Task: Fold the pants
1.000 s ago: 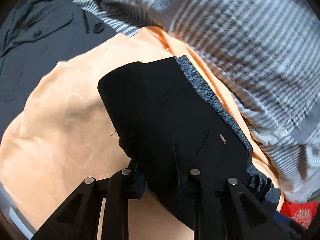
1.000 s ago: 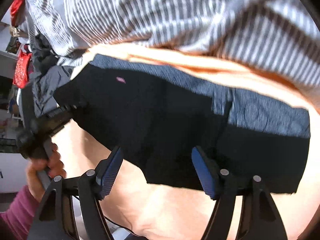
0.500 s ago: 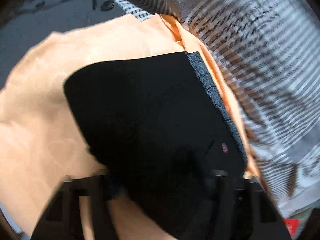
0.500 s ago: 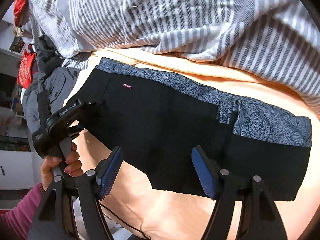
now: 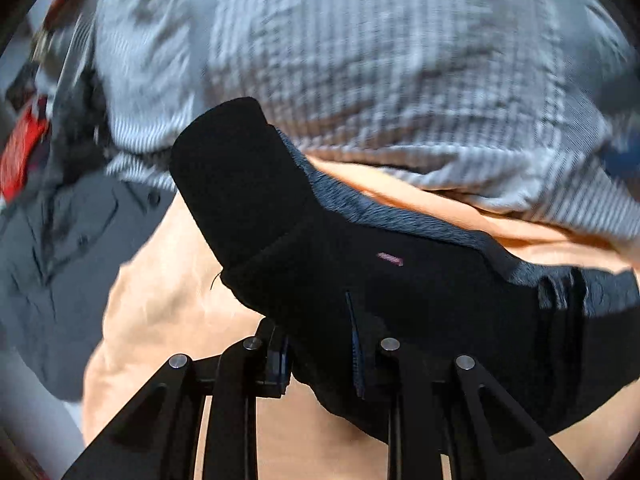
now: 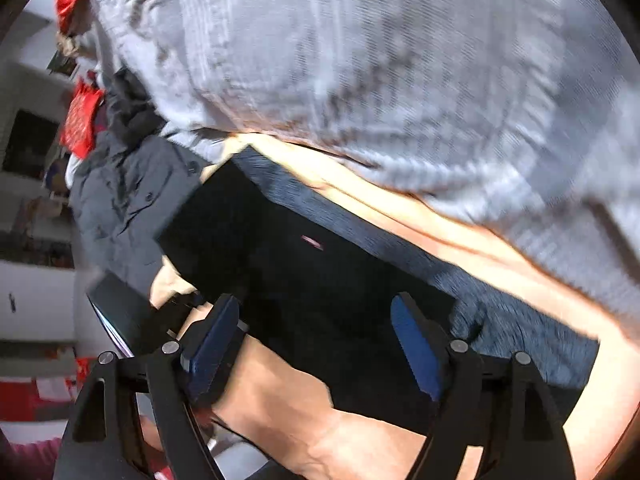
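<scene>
Black pants (image 5: pixel 400 300) with a grey patterned waistband lie across an orange sheet (image 5: pixel 168 312). My left gripper (image 5: pixel 320 364) is shut on a fold of the black cloth near its lower edge, and the far end curls up in a raised roll. In the right wrist view the pants (image 6: pixel 300 272) stretch diagonally under my right gripper (image 6: pixel 316 340). Its jaws are opening, and the blue pads (image 6: pixel 416 344) hang wide apart above the cloth without pressing it. The black body of the left tool (image 6: pixel 124 312) shows at the pants' left corner.
A grey-and-white striped duvet (image 5: pixel 360 60) is bunched along the far side, overlapping the orange sheet (image 6: pixel 460 232). A dark grey buttoned jacket (image 6: pixel 120 200) lies to the left, with red items (image 6: pixel 80 120) beyond it. A hand in a pink sleeve (image 6: pixel 24 456) is at the lower left.
The left gripper has rolled and lifted with the pants' fold, so the view now faces the duvet. The right gripper has risen off the cloth and its pads stand wider.
</scene>
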The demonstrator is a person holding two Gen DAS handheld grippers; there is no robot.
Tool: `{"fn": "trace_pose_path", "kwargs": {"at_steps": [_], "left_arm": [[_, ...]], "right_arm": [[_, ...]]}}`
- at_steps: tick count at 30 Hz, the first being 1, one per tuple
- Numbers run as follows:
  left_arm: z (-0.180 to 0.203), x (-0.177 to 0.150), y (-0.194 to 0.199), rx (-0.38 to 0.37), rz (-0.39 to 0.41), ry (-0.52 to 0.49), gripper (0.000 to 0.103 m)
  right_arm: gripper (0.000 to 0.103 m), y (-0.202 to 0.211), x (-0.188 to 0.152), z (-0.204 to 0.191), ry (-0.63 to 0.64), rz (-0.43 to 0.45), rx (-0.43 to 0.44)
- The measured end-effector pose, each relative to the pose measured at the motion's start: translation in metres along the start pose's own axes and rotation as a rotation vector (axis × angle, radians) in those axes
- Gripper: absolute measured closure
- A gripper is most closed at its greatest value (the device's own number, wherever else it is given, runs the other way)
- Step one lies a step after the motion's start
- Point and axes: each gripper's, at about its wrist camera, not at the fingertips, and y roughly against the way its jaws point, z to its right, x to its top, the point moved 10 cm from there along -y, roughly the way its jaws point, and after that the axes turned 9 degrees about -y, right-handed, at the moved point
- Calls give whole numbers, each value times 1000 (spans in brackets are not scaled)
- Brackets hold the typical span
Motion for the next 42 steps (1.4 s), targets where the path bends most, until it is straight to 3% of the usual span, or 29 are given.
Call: {"fn": "trace_pose_path", "kwargs": {"at_steps": [3, 8, 13, 16, 17, 18, 19, 23, 28, 35, 42], "left_arm": [[8, 8, 5, 1, 24, -33, 79], [15, 11, 13, 12, 45, -55, 79], [19, 10, 17, 19, 63, -70, 79], [21, 10, 20, 22, 73, -86, 79], [22, 10, 21, 23, 74, -91, 79], [23, 10, 21, 16, 70, -93, 79], [24, 10, 22, 11, 66, -94, 79], [37, 16, 35, -25, 84, -121, 79], [75, 25, 66, -95, 124, -192, 79], [154, 35, 112, -201, 168, -351, 79], [250, 26, 140, -303, 153, -505, 79]], "right_arm": [[16, -12, 14, -32, 53, -86, 17], [14, -46, 36, -86, 214, -164, -37], [11, -87, 38, -94, 259, -299, -138], [15, -101, 30, -95, 246, -366, -116], [40, -103, 27, -92, 240, -375, -116], [77, -104, 27, -89, 235, -376, -119], [81, -104, 26, -85, 212, -381, -108], [86, -86, 29, -61, 95, -307, -22], [86, -43, 17, -34, 79, -199, 67], [86, 32, -15, 41, -97, -44, 238], [86, 88, -57, 133, -241, 95, 314]]}}
